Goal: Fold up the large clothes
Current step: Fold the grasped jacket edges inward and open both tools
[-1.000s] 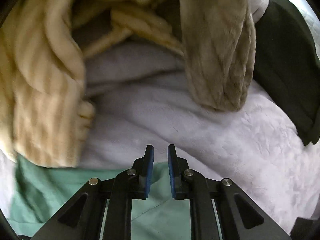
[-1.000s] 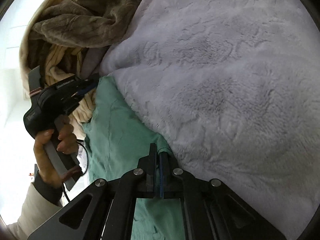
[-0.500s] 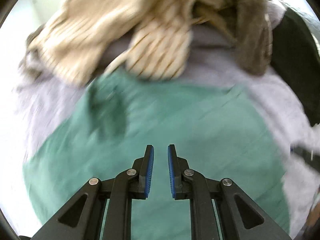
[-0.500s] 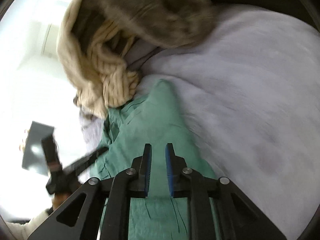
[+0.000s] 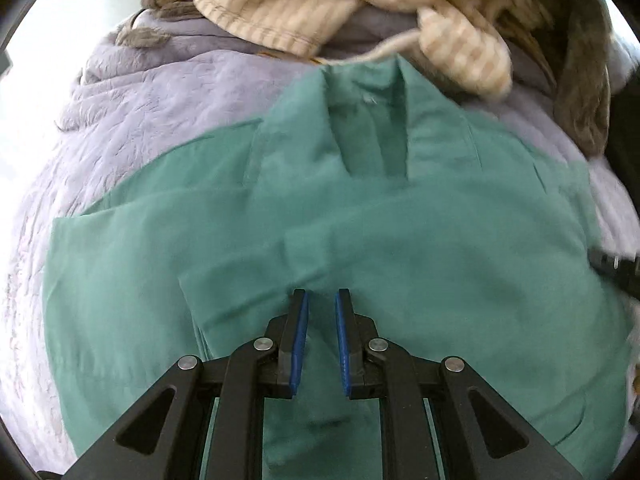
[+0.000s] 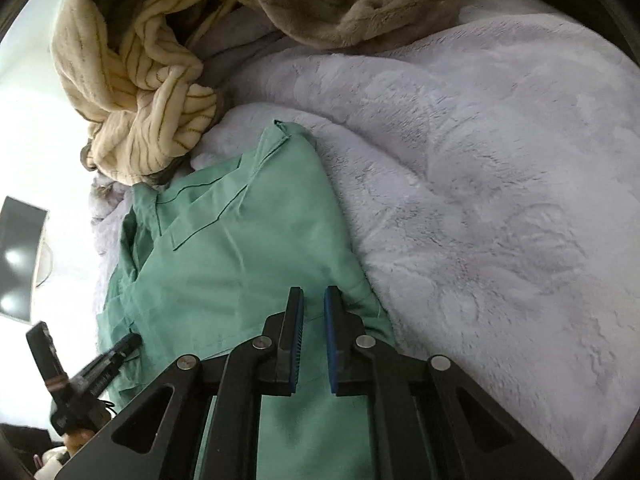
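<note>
A green collared shirt (image 5: pixel 360 216) lies spread on a fluffy lavender blanket (image 5: pixel 132 120), collar at the far end. My left gripper (image 5: pixel 321 296) hovers over the shirt's middle, open and empty. In the right wrist view the same shirt (image 6: pixel 240 248) lies folded lengthwise along the blanket (image 6: pixel 480 184). My right gripper (image 6: pixel 313 292) is open and empty above the shirt's near right edge. The left gripper also shows in the right wrist view (image 6: pixel 124 346), at the shirt's left edge.
A cream striped garment (image 5: pixel 288 8) and a brown fleece (image 5: pixel 580 92) are heaped beyond the shirt's collar. They show in the right wrist view too: cream (image 6: pixel 140 92), brown (image 6: pixel 340 4). A dark screen (image 6: pixel 20 256) stands at the left.
Both grippers have pulled back from the pile, so the whole green shirt now shows. The right gripper, shut a second ago, has opened. The left gripper stayed open.
</note>
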### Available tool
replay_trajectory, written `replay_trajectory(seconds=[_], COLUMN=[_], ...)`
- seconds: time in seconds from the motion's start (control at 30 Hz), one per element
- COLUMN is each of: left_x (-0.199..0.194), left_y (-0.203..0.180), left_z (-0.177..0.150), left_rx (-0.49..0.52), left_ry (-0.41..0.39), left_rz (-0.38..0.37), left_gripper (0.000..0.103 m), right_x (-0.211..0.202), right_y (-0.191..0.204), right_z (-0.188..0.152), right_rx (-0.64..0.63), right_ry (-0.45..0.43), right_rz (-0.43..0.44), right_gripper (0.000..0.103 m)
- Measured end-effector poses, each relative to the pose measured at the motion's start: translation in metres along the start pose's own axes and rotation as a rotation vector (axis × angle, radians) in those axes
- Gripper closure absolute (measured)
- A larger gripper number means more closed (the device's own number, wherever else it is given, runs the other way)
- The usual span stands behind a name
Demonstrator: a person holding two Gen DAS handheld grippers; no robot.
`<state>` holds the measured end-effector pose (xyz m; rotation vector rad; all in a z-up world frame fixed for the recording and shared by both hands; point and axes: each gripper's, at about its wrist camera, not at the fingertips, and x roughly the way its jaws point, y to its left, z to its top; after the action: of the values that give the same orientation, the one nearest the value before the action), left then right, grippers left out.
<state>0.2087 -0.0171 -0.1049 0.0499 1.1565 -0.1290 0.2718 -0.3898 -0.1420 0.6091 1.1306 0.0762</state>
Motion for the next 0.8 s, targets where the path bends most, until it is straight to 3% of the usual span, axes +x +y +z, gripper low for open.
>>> replay_trajectory(seconds=[0.07,0.23,0.27,0.3,0.33,0.37,0.6,0.7,0.8], left_x=[-0.008,-0.042,-0.045,-0.049,-0.055,-0.059,-0.063,-0.06,-0.061], left_y=[0.014,0.043,0.048,0.05,0.056,0.058,0.072,0.076,0.08], left_z=[0.005,-0.003,-0.009,-0.014,-0.022,-0.027,-0.065,-0.078,-0.092], left_rx=[-0.062,-0.074,-0.07,-0.067,-0.078,-0.091,-0.159,-0.167,-0.171], left_ry=[-0.005,-0.026,-0.019,-0.009,-0.01,-0.031,0.041,0.064,0.099], left_rz=[-0.036,0.021,0.025,0.032,0.047,0.059,0.013,0.038,0.071], left_gripper=[0.087,0.087,0.074,0.052,0.004,0.0,0.0,0.0,0.0], right_x=[-0.01,-0.032,-0.036,-0.039,-0.04,-0.041,-0.028,-0.024,-0.021], right_y=[0.005,0.022,0.027,0.032,0.036,0.042,0.086,0.096,0.101], right_z=[-0.004,-0.024,-0.032,-0.04,-0.044,-0.052,-0.094,-0.113,-0.128], right_rx=[-0.01,-0.072,-0.081,-0.089,-0.093,-0.097,-0.141,-0.145,-0.153], right_ry=[-0.001,0.005,0.012,0.021,0.03,0.043,0.154,0.194,0.23], right_rz=[-0.04,-0.074,-0.072,-0.063,-0.056,-0.048,0.0,0.007,-0.02], right_gripper=[0.089,0.087,0.087,0.086,0.084,0.081,0.067,0.052,0.049])
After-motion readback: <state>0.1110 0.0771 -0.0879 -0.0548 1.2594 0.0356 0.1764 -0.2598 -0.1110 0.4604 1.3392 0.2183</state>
